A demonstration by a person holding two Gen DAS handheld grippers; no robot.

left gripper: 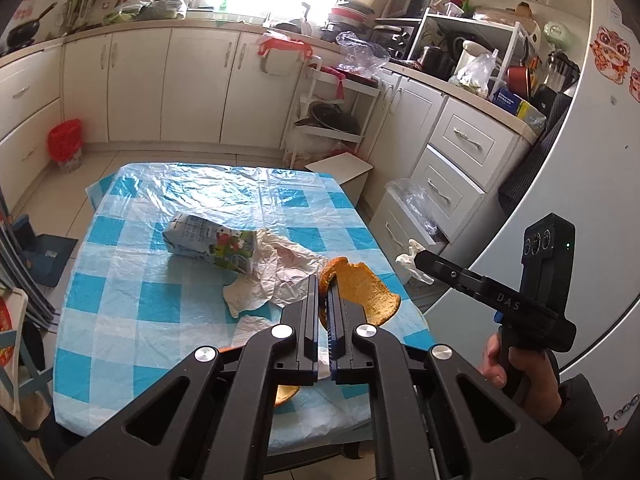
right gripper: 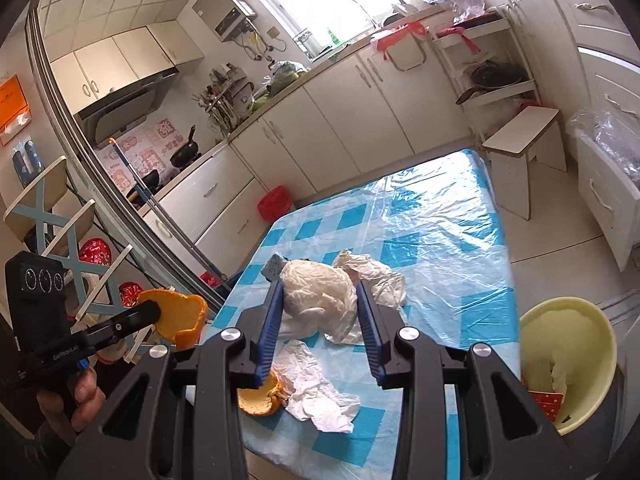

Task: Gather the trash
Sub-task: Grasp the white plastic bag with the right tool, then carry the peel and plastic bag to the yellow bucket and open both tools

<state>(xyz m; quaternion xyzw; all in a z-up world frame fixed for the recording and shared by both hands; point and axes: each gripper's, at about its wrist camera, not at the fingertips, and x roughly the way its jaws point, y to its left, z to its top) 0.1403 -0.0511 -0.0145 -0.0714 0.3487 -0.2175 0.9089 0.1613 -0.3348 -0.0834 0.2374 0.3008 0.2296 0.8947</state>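
Left tongs (left gripper: 323,292): clenched on a piece of orange peel (left gripper: 360,292), lifted clear above the near right corner of the desk (left gripper: 120,280).
Right tongs (right gripper: 320,304): grasping a crumpled white wad (right gripper: 320,296) between the blue pads (right gripper: 272,320), held above the desk.
Orange peel left behind: a second peel piece (right gripper: 258,400) lies on the desk's near edge, touching a crumpled white tissue (right gripper: 320,396).
Other trash on the desk: a flattened milk carton (left gripper: 212,246) lies on its side near the middle, with a crumpled paper wrapper (left gripper: 272,276) touching its right end.
Bin: a pale yellow bowl-shaped bin (right gripper: 568,360) sits off the desk's right edge, with white paper and a red scrap already inside.
Desk cover: blue and white check cloth under a clear plastic sheet.
Around the desk: white stool (right gripper: 524,148) at the far corner, red-lined waste basket (left gripper: 66,144) on the floor by the cabinets, wire trolley with pans (left gripper: 332,116), white fridge with cartoon stickers (left gripper: 608,52).
In the way: nothing lies between the right tongs and the bin; the tissue and peel sit directly under the tongs.
Writing: "DAS" reads on the right tool's body in the left view; small lettering on the left tool and the carton print are too small to read.
Hands: a hand (left gripper: 516,368) grips the right tool's handle.
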